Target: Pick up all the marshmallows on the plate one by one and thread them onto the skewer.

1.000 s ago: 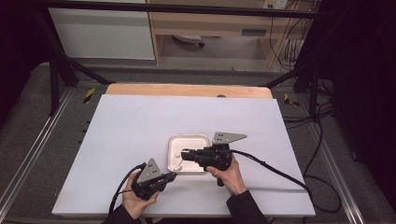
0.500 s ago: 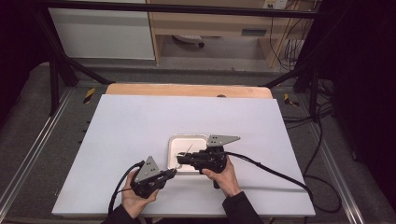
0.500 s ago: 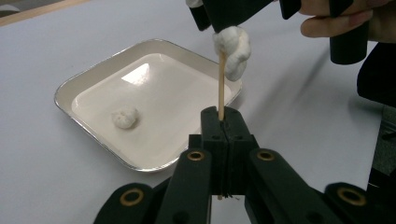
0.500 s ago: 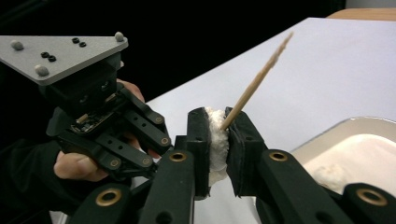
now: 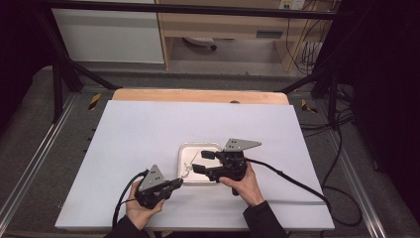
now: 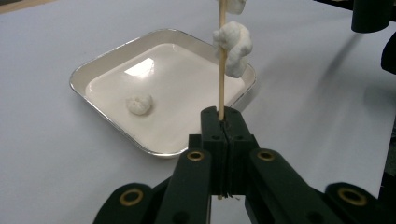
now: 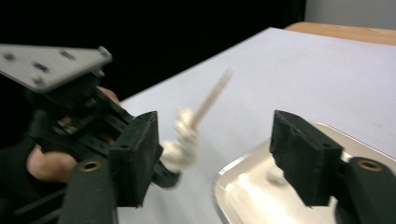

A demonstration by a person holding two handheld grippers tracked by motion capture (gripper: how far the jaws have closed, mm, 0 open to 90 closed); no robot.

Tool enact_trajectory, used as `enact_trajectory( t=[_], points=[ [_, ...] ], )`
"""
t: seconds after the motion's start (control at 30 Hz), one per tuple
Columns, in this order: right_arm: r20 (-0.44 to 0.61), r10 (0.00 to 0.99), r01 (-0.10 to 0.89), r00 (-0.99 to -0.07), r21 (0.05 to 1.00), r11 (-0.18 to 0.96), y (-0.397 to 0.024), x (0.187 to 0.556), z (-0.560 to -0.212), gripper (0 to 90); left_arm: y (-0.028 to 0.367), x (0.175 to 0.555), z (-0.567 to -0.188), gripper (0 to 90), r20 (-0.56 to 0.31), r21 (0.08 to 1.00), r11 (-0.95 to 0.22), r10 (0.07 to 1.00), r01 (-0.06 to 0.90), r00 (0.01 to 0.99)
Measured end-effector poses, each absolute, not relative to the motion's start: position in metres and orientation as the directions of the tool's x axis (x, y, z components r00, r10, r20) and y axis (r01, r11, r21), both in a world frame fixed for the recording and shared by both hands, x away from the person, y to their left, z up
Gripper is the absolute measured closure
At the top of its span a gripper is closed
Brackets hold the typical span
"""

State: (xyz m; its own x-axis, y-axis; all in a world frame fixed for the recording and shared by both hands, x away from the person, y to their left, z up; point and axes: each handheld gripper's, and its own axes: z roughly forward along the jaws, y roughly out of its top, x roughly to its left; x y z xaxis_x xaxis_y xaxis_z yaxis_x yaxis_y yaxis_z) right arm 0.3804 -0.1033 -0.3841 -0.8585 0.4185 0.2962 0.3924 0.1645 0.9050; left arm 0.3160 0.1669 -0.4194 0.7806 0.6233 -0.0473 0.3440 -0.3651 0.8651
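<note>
High view: white table (image 5: pixel 148 134) with a small metal tray (image 5: pixel 184 148) near its front middle. Left gripper (image 5: pixel 174 183) low at the front, just off the tray's near left corner, clamped on a thin wooden skewer (image 5: pixel 185 171) slanting up over the tray's left edge. White lumps on the skewer too small here to name. Right gripper (image 5: pixel 203 162) lying over the tray's right half, pointing left toward the skewer, jaws parted — just been opening, with nothing pressed between the pads.

Left gripper view: black jaws pressed together on the skewer (image 6: pixel 222 70), standing upright out of the seam between them. Popcorn piece (image 6: pixel 233 45) threaded partway up the stick, a second piece (image 6: pixel 233 4) above it, cut by the top edge. Behind, the tray (image 6: pixel 107 60) resting flat on the table, with one loose popcorn piece (image 6: pixel 139 103) lying in its left half, well apart from the stick. Dark parts of the other gripper at the right edge.

Right gripper view: blurred. Own two jaws wide apart, gap between the pads bare of any grip. Beyond them, the skewer (image 7: pixel 212 95) tilted up to the right, with popcorn (image 7: pixel 183 140) clustered on its lower part, just beside the left pad — contact impossible to tell. Left gripper body with its grey plate (image 7: pixel 51 63) and a hand (image 7: pixel 44 163) at far left. Corner of the tray (image 7: pixel 233 186) below right, a small white piece (image 7: pixel 275 175) blurred inside it.
</note>
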Motion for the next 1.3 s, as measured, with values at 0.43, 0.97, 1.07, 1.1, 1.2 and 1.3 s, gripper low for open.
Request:
enact_trajectory(
  t=[0.43, 0.97, 1.07, 1.1, 1.2, 1.3],
  points=[
    [0.181, 0.531, 0.410, -0.828, 0.841, 0.353, -0.110, 0.387, -0.410, 11.6, 0.186, 0.317, -0.416, 88.8, -0.066, 0.876, -0.323, 0.656, 0.358, 0.752],
    [0.090, 0.557, 0.394, -0.825, 0.798, 0.455, -0.068, 0.403, -0.418, 17.2, 0.198, 0.318, -0.413, 88.8, -0.072, 0.883, -0.298, 0.677, 0.363, 0.732],
    [0.086, 0.572, 0.405, -0.815, 0.792, 0.458, -0.057, 0.412, -0.422, 21.1, 0.199, 0.319, -0.414, 88.8, -0.073, 0.883, -0.297, 0.679, 0.363, 0.731],
    [0.089, 0.578, 0.411, -0.811, 0.789, 0.456, -0.054, 0.414, -0.423, 22.9, 0.199, 0.319, -0.414, 88.8, -0.071, 0.882, -0.299, 0.678, 0.363, 0.731],
    [0.078, 0.583, 0.419, -0.809, 0.772, 0.479, -0.044, 0.421, -0.428, 28.2, 0.199, 0.320, -0.414, 88.8, -0.073, 0.881, -0.299, 0.680, 0.366, 0.730],
    [0.062, 0.583, 0.423, -0.810, 0.752, 0.506, -0.037, 0.427, -0.435, 33.8, 0.200, 0.320, -0.414, 88.8, -0.073, 0.881, -0.298, 0.681, 0.367, 0.728]
  ],
)
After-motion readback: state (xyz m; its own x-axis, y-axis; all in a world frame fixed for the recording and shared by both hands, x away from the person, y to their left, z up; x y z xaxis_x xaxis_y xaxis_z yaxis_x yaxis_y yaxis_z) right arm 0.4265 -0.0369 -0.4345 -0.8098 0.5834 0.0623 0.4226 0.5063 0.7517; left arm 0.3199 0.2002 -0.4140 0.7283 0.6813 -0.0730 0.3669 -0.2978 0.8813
